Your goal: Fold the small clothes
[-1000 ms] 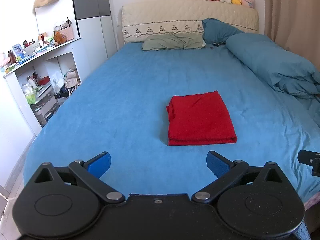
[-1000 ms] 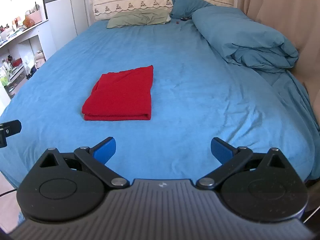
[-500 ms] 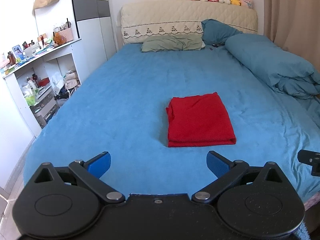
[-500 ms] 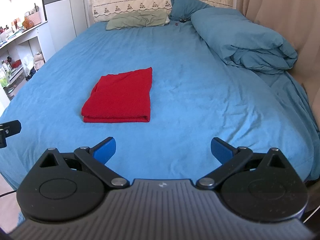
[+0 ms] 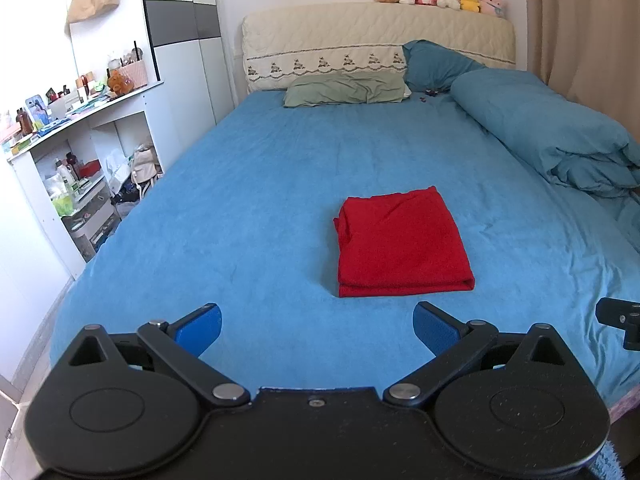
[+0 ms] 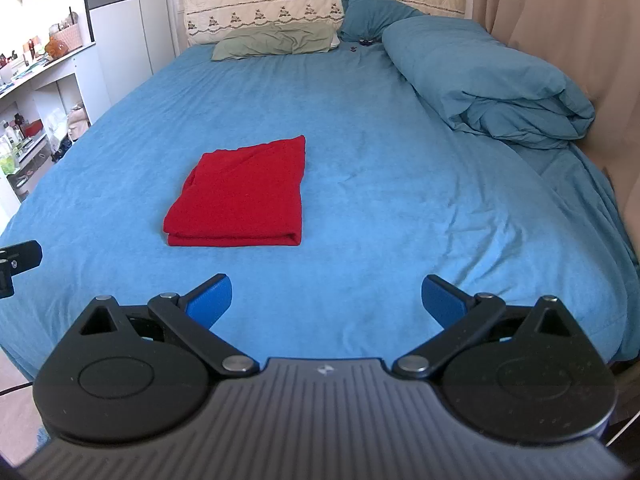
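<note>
Left wrist: both tongs (image 5: 317, 324) (image 6: 326, 295) wide apart, holding nothing.

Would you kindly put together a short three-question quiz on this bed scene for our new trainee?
1. True or false: the left claw is shut on the red garment.
2. Which lies nearest the headboard? A) green pillow B) red garment C) rolled blue duvet
3. Fill in: the red garment's folded state is ____.

Key:
1. False; both the left claw and the right claw are open, short of the garment.
2. A
3. Folded, lying flat on the blue bedsheet.
</note>
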Available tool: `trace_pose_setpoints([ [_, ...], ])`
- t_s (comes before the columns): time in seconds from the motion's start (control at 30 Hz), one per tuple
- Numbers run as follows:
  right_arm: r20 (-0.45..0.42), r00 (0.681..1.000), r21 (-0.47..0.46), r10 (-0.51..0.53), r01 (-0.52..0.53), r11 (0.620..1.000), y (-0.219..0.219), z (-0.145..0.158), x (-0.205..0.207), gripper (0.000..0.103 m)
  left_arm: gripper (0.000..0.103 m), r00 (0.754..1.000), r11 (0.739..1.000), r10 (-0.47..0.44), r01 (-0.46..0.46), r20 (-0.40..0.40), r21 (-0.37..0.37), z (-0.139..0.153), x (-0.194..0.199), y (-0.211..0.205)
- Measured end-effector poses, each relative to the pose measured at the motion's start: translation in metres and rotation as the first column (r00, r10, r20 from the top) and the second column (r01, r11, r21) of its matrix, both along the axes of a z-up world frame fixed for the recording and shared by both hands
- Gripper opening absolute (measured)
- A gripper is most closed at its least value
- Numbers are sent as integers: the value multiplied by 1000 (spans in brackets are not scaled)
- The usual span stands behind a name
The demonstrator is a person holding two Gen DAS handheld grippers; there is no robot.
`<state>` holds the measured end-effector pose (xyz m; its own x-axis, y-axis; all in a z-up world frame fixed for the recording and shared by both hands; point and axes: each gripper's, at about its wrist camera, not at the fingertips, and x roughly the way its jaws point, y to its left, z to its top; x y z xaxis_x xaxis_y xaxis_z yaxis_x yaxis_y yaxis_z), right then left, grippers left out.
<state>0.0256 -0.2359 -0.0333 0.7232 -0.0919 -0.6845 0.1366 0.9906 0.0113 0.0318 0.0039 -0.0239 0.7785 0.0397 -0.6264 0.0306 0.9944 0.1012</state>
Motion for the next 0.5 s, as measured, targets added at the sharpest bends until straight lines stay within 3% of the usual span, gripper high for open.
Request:
trace_pose_setpoints([
  [0.5, -4, 1000, -2, 1, -1, 1000, 0, 0, 1, 103, 103, 1000, 1000, -6, 6, 1, -1, 0, 1, 1],
])
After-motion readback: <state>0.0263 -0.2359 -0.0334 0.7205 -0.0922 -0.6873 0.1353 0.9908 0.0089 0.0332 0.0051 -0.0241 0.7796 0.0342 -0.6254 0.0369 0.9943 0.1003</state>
